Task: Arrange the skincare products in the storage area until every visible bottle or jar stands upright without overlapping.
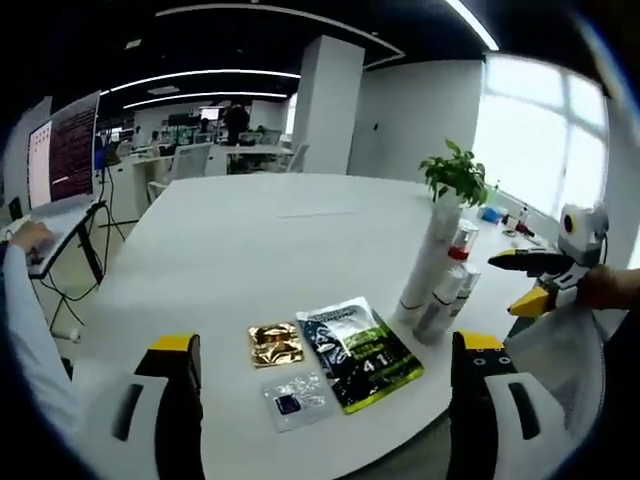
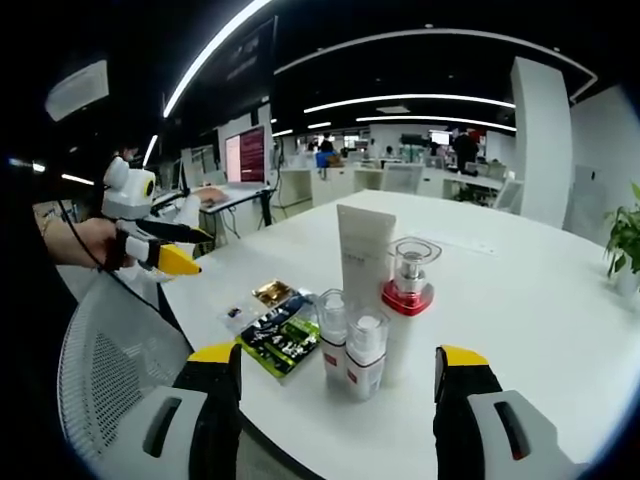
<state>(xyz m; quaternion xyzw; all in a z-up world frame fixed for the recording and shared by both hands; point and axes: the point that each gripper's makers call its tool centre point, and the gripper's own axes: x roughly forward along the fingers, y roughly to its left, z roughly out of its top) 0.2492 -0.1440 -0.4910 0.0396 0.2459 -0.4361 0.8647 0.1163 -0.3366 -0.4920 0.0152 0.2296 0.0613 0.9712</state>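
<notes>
1. The left gripper (image 1: 322, 385) hovers off the near edge of the white tabletop (image 1: 260, 235); its fingers (image 1: 172, 400) stand wide apart and hold nothing.
2. The right gripper (image 2: 340, 400) hangs at the same near edge, fingers (image 2: 462, 395) equally wide apart and empty, framing the bottles.
3. The skincare products stand upright in a tight cluster close to the near edge: a tall white tube (image 2: 364, 250), a clear pump bottle with a red collar (image 2: 407, 290) just beside it, and two small white bottles (image 2: 350, 352) in front, side by side.
4. Flat on the tabletop next to the cluster lie a green-and-black sachet (image 1: 360, 350), a gold sachet (image 1: 275, 343) and a small clear packet (image 1: 295, 398).
5. A potted plant (image 1: 455, 178) shows behind the tube in the left gripper view.
</notes>
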